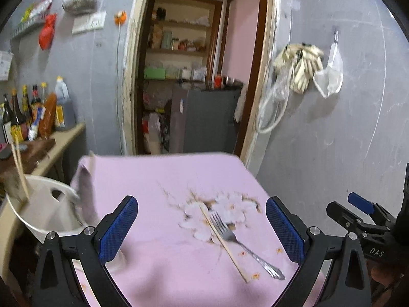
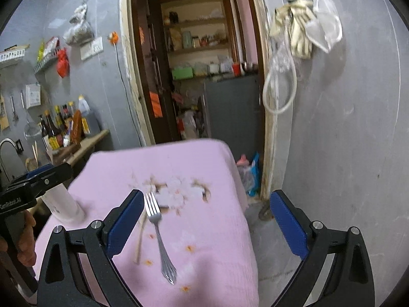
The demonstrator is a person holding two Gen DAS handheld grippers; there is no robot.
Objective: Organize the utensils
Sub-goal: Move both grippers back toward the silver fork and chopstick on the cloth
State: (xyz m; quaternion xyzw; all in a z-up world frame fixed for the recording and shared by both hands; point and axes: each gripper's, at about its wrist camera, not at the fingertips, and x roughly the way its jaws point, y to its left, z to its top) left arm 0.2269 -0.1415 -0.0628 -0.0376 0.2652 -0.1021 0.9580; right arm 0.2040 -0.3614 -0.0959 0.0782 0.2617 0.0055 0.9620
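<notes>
Above the pink floral-cloth tabletop [image 1: 158, 255], left tool [image 1: 202, 227] hovers with blue pads spread wide, nothing held. Right tool [image 2: 205, 226] likewise wide open and empty. Silver metal fork [image 1: 239, 241] lies on the cloth between the left tool's pads, tines away from camera. Single pale wooden chopstick [image 1: 223, 241] lies touching it, crossing at the tines. White cylindrical holder [image 2: 62, 202] stands at the tabletop's left edge.
</notes>
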